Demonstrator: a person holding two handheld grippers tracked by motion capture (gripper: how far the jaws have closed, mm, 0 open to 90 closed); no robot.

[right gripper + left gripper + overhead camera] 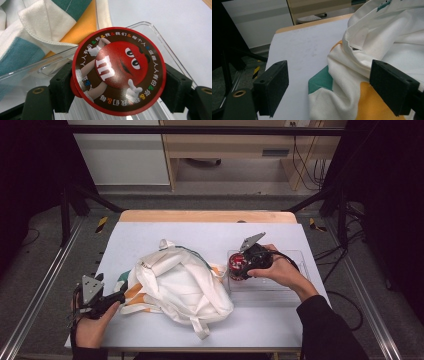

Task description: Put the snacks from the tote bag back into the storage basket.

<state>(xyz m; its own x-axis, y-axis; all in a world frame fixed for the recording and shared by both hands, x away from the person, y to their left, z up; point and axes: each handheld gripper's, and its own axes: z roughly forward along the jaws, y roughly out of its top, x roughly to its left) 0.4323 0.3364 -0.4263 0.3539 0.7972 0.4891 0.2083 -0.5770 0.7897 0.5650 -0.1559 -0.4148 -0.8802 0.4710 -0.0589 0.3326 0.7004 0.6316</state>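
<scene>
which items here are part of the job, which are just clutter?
In the job:
right gripper, fingers shut on the red candy container
clear plastic tray
white cloth bag
left gripper, open at the bag's edge

Just lying about:
wooden furniture behind the table

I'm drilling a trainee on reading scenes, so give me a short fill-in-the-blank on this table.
The right gripper is shut on a round ____ candy tub.
The tub is held over a clear plastic ____.
The left gripper has its jaws ____ at the edge of the white bag.

Missing words: red; tray; open
</scene>
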